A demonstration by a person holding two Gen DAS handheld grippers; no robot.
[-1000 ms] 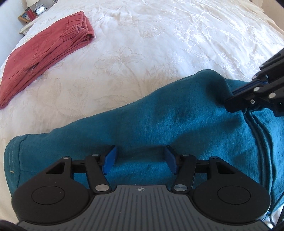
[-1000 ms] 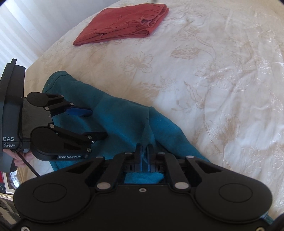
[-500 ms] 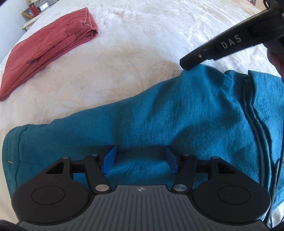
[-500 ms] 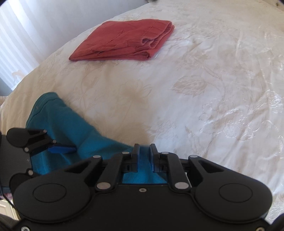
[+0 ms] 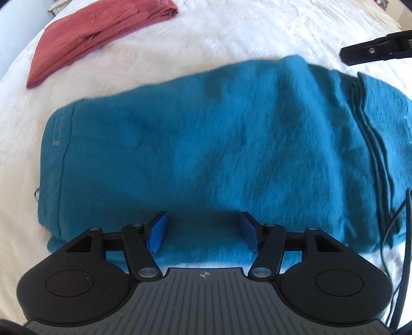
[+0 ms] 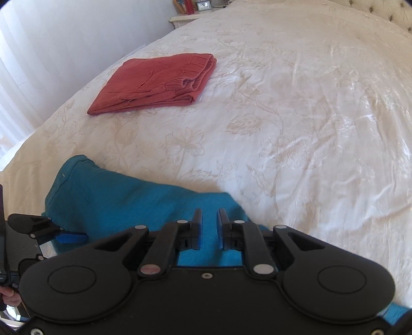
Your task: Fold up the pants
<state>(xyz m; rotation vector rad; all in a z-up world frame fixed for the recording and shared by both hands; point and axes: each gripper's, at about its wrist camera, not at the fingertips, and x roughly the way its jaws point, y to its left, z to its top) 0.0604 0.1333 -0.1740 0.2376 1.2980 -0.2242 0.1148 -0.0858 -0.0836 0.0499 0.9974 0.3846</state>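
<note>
- Teal pants (image 5: 211, 144) lie folded in a long band across the near part of the white floral bedspread (image 6: 296, 123), running left to right in the left wrist view, with a stitched hem at the left end and stacked layered edges at the right end.
- Left gripper (image 5: 203, 235) hovers at the near edge of the teal pants with its blue pads (image 5: 157, 232) spread wide apart; nothing sits between them, and whether they touch the cloth cannot be told.
- Right gripper (image 6: 209, 229) is over the near right end of the same garment, its fingers parted by a narrow gap through which teal fabric shows; no cloth looks pinched, though it is hard to be sure.
- In the right wrist view the left gripper appears at the near left edge, over the teal cloth.
- Red pants (image 6: 157, 82) lie folded flat on the far left of the bedspread, well apart from the teal pair.
- A nightstand (image 6: 190, 15) with small items stands beyond the far edge of the bed.
- A black cable (image 5: 401, 232) hangs at the right edge of the left wrist view.
</note>
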